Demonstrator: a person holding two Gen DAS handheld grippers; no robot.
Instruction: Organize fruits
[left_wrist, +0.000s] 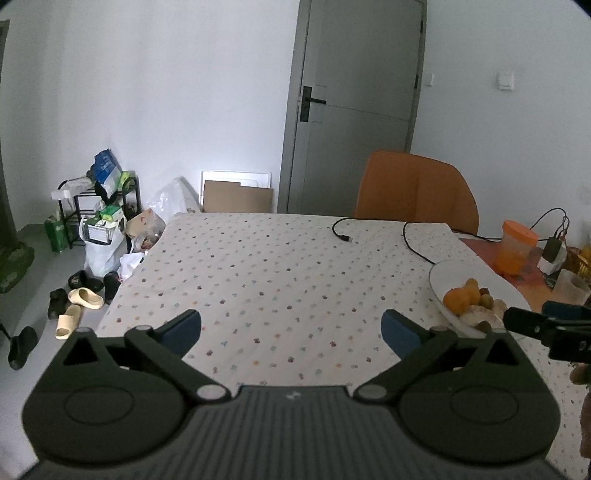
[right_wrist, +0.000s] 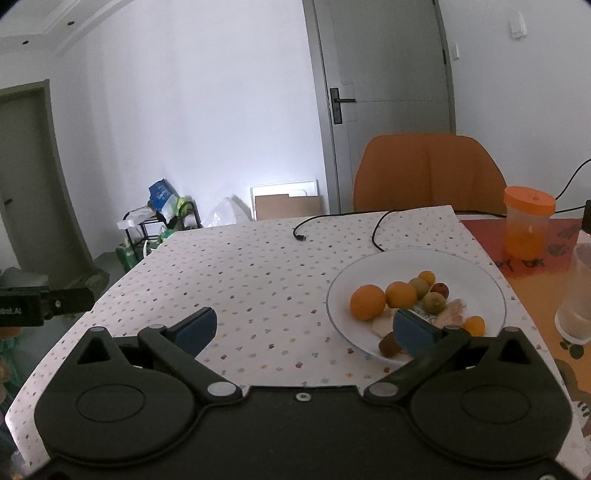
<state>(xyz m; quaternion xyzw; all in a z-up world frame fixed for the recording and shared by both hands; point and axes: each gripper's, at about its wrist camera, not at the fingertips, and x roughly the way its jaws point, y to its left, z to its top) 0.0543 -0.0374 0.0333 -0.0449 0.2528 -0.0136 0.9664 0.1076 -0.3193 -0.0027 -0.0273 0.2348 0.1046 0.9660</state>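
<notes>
Right gripper (right_wrist: 304, 326) is the one we are holding nearer to the fruit: its blue-padded fingers are spread wide with nothing between them, and the right finger is overlapping the near rim of the shallow white round plate (right_wrist: 476, 267). From this gripper the pile is lying ahead and to the right, so we are judging that the coming move needs a short swing rightward and forward. Our left gripper (left_wrist: 291, 332) is likewise standing wide and empty, hovering over bare cloth, with the plate well off to its right.

On the plate we are seeing a large smooth orange sphere (right_wrist: 367, 302) at the left of the pile, a smaller orange fruit (right_wrist: 400, 294) touching it, two dull green-brown oval fruits (right_wrist: 434, 302), a small dark red one (right_wrist: 440, 290) and little orange ones. None has a marked long axis except a brown oval fruit (right_wrist: 388, 345) at the near rim, partly hidden by the finger. The skins are looking matte and the shapes rounded, so we are expecting them to roll easily.

A white dotted tablecloth (right_wrist: 258, 280) is covering the counter, and a black cable (right_wrist: 334, 221) is trailing across its far side. An orange-lidded translucent jar (right_wrist: 526, 227) is standing beyond the plate.
</notes>
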